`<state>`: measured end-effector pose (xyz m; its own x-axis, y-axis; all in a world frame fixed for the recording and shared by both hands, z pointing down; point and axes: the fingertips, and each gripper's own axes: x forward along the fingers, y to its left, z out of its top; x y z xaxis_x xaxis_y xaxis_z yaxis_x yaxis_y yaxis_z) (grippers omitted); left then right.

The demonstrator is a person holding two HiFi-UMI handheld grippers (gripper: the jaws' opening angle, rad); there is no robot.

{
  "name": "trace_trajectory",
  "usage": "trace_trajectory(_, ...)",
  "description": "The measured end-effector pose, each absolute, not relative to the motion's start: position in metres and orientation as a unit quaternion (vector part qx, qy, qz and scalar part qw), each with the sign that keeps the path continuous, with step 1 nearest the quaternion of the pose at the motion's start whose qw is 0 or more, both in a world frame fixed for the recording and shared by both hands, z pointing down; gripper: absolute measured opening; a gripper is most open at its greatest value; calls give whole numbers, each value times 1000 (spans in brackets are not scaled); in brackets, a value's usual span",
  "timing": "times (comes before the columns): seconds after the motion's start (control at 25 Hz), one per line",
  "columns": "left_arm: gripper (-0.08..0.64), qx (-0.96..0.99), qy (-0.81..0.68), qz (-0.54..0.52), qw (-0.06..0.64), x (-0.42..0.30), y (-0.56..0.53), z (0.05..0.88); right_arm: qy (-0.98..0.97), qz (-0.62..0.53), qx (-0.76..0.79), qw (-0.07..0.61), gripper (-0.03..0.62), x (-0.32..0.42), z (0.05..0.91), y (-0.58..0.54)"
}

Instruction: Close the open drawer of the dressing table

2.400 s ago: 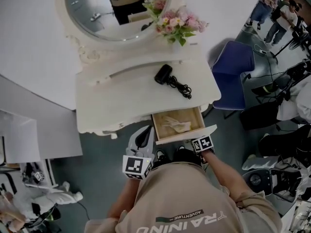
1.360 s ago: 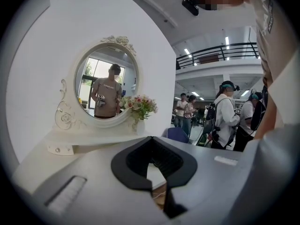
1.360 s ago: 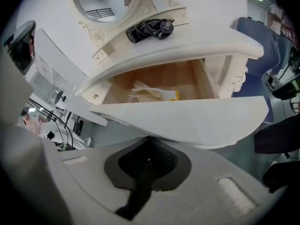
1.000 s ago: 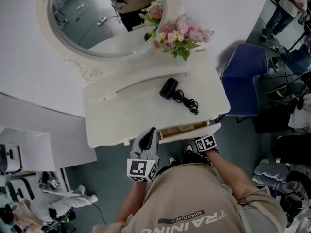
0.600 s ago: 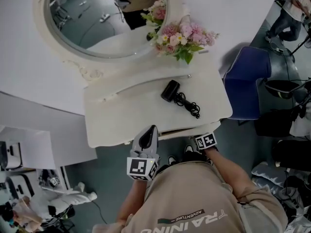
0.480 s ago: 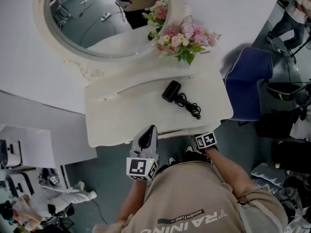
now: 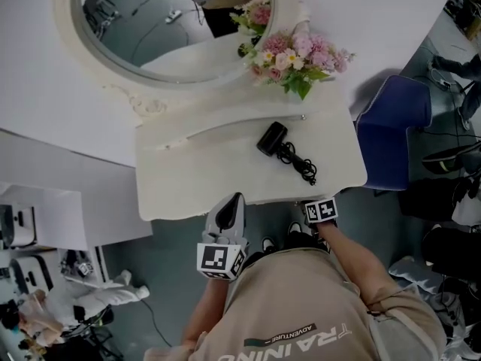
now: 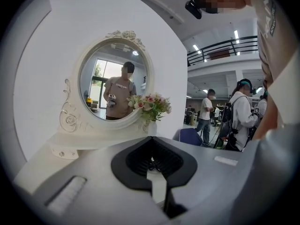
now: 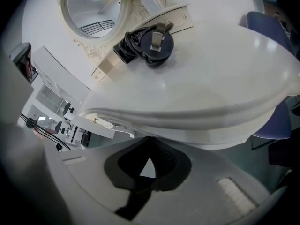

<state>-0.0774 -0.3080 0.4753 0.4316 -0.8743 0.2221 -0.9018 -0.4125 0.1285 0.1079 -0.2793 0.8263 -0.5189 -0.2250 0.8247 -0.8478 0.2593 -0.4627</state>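
Observation:
The white dressing table (image 7: 203,164) stands before me, and no open drawer shows under its front edge in the head view. My right gripper (image 9: 149,138) is shut with nothing in it, its tips against the white front panel (image 9: 206,142) just beneath the tabletop's rim. In the head view only its marker cube (image 7: 322,210) shows at the table's front right. My left gripper (image 7: 234,199) is shut and empty, and it points at the table's front edge near the middle without touching it.
A black hair dryer (image 7: 272,138) with a coiled cord lies on the tabletop. Pink flowers (image 7: 294,51) and an oval mirror (image 7: 165,13) stand at the back. A blue chair (image 7: 394,119) is to the right, and people stand beyond it.
The drawer, open with pale contents showing, has slid in under the tabletop. My right gripper followed it in towards the table. The left gripper has barely moved.

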Motion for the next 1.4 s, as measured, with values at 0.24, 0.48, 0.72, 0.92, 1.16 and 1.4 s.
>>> trace_trajectory(0.24,17,834,-536,65,114,-77,-305,473,-737,469,373,311,3,104,825,-287)
trace_trajectory(0.48,17,830,-541,69,115,-77,-300,473,-741,459,396,290,2,105,824,-297)
trace_trajectory(0.72,17,826,-547,72,116,-86,-294,476,-748,445,391,299,2,103,828,-300)
trace_trajectory(0.92,17,828,-543,71,116,-90,-283,477,-743,471,379,285,3,99,825,-291)
trace_trajectory(1.16,17,837,-527,68,130,-91,-268,484,-764,464,382,237,3,93,790,-276)
trace_trajectory(1.4,17,848,-509,57,138,-87,-256,485,-817,404,359,202,2,78,713,-259)
